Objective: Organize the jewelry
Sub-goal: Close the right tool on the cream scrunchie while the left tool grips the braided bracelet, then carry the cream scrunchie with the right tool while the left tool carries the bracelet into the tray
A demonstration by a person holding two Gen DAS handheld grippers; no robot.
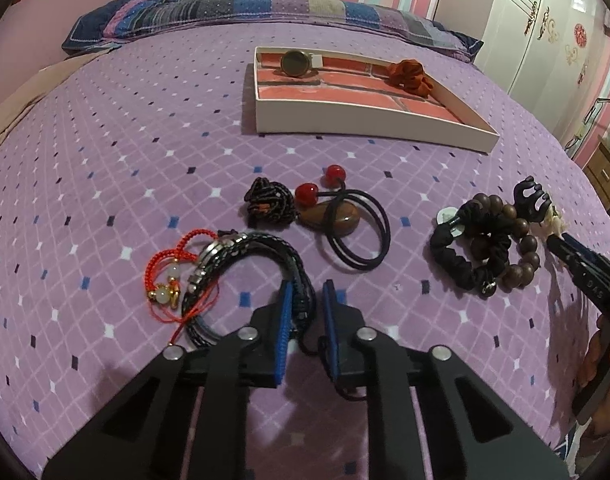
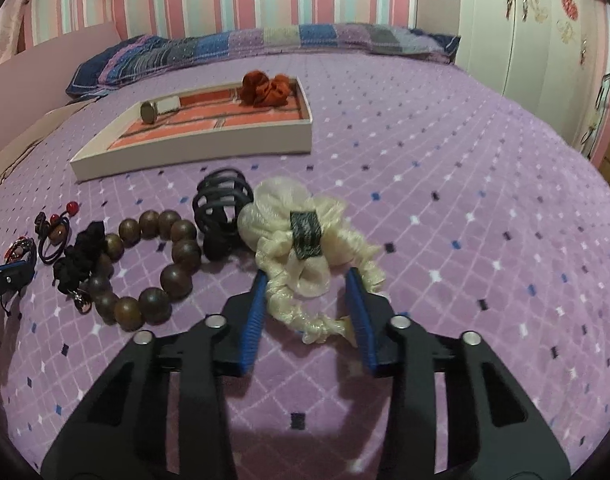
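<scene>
Pick-up step — left gripper (image 1: 307, 300), lower centre, pinches the black braided bracelet (image 1: 261, 248); right gripper (image 2: 309, 300) closes around the cream scrunchie (image 2: 305, 248), grip uncertain. Next — carry both to the tray (image 1: 369, 128), upper centre.

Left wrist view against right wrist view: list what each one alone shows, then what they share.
Only the left wrist view: the red cord bracelet and the dark braided bracelets at the left gripper. Only the right wrist view: the full cream scrunchie between the right gripper fingers. Both: white tray with watch and orange scrunchie, wooden bead bracelet, black claw clip.
</scene>
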